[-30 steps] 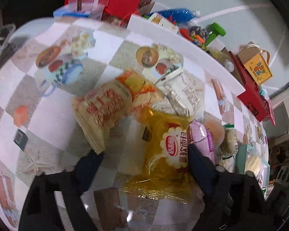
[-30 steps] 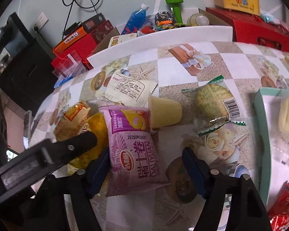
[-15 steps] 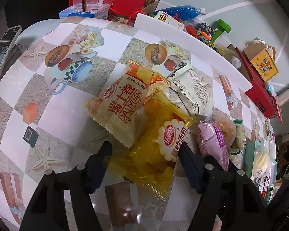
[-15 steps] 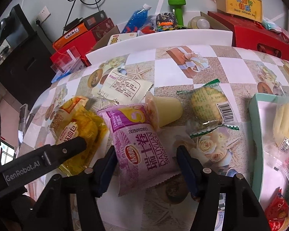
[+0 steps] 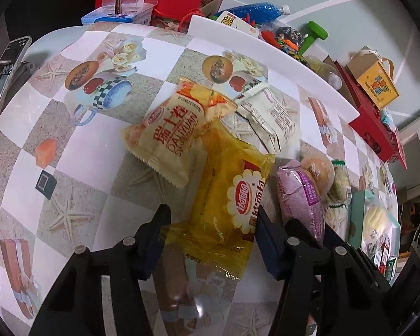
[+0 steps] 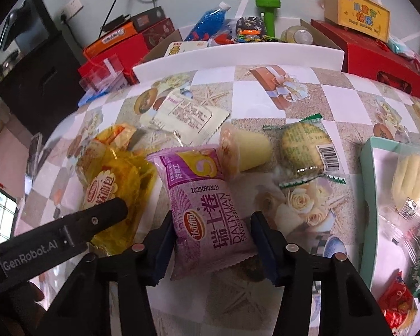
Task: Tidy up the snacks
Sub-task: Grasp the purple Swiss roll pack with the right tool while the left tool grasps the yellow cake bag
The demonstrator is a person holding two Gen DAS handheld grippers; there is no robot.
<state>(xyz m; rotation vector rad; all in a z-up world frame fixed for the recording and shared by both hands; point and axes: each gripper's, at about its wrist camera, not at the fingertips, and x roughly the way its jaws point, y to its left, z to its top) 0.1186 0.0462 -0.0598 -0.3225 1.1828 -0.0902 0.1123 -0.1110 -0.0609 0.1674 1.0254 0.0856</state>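
landmark: teal tray at the table's right edge. purple swiss roll pack lies left of it, past the green-edged cake pack; long axis runs away from the right gripper, near end between the jaws. jaws have just been closing, pads at both side edges, seemingly just touching, no squeeze visible. further left from the tray, yellow bread pack lies lengthwise between the left gripper jaws, also closing, right pad touching, left pad just short. each hand nearest its own pack.
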